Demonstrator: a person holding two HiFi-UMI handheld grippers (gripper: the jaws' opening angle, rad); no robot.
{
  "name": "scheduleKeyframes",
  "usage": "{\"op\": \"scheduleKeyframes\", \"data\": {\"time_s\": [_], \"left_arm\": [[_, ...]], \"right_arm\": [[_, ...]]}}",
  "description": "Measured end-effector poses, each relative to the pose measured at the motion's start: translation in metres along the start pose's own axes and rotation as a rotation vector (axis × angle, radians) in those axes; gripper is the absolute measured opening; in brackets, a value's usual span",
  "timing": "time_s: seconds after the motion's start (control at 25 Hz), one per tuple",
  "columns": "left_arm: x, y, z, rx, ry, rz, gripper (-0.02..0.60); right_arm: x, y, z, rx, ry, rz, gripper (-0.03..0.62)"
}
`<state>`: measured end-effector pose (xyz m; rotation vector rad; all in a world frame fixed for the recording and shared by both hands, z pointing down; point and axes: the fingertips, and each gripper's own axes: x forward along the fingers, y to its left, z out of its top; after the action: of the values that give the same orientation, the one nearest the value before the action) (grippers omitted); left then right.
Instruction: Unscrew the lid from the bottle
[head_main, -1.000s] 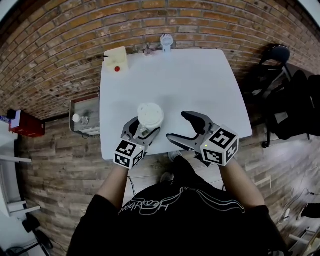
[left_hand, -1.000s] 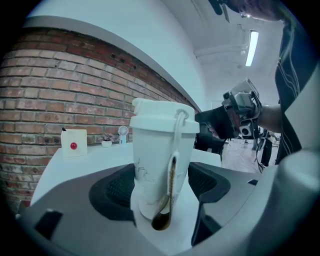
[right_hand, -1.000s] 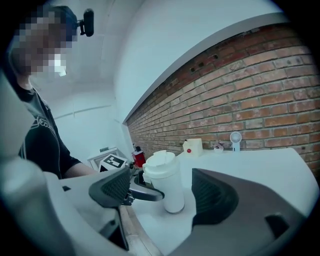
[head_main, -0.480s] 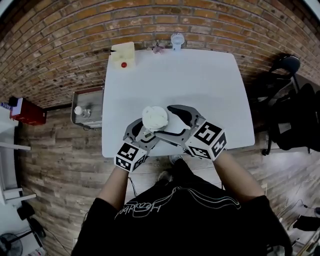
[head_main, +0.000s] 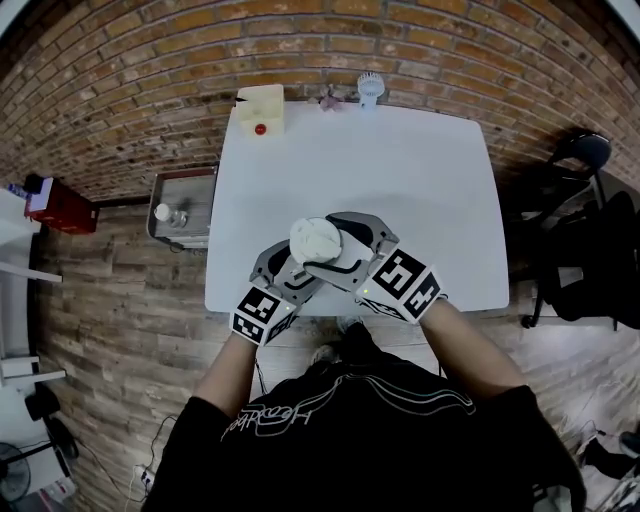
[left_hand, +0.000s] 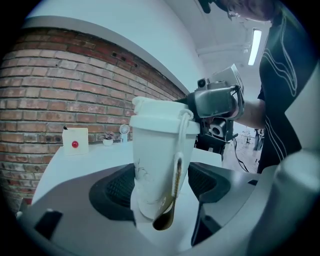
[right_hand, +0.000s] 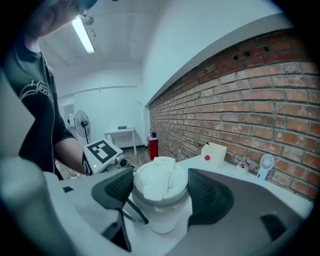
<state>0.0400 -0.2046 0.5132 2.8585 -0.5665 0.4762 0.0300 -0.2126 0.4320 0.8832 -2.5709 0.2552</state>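
Left gripper (left_hand: 160, 187) clamping upright white bottle (left_hand: 152, 165) low on body. Right gripper (right_hand: 161, 192) jaws just closing, lid (right_hand: 157, 180) sitting between, pads pressing rim; twist axis standing vertical.

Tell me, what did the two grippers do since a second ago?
The right gripper slid left over the table to the bottle. Its jaws have just been closing and now sit around the lid, with the pads seeming to touch its sides. The left gripper kept its hold on the bottle's body, and the bottle stayed put.
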Motion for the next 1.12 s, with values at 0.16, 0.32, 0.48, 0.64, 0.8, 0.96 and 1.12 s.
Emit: {"op": "scheduleKeyframes", "data": {"time_s": [0.16,0.32,0.48,0.64,0.8,0.96,1.12], "left_arm": [[-0.0015,0.0010,-0.0017,-0.004,-0.003,0.005,0.353],[-0.0002,0.0009,-0.0003,0.000,0.001,0.009,0.353],[0.0006,-0.0004,-0.0016,0.000,0.006,0.010,0.353],[-0.0003,-0.0018,-0.0006,-0.002,0.005,0.015,0.353],[0.0011,-0.0027,-0.0006,-0.011,0.008,0.034,0.353],[0.0015,-0.0030,0.0002,-0.013,0.020,0.042,0.353],[0.0003,-0.0017,0.0012,-0.014,0.019,0.048,0.353]], "right_arm": [[0.0011,0.0004,-0.0011,-0.025,0.001,0.016,0.314],[0.0010,-0.0006,-0.0020,-0.044,0.005,0.040,0.314],[0.0003,0.0005,-0.0035,-0.075,0.036,0.097,0.318],[0.0004,0.0016,-0.0047,-0.130,0.066,0.185,0.322],[-0.0008,0.0033,-0.0053,-0.186,0.112,0.306,0.322],[-0.0018,0.0052,-0.0059,-0.257,0.150,0.431,0.322],[-0.0016,0.0072,-0.0057,-0.347,0.191,0.561,0.322]]}}
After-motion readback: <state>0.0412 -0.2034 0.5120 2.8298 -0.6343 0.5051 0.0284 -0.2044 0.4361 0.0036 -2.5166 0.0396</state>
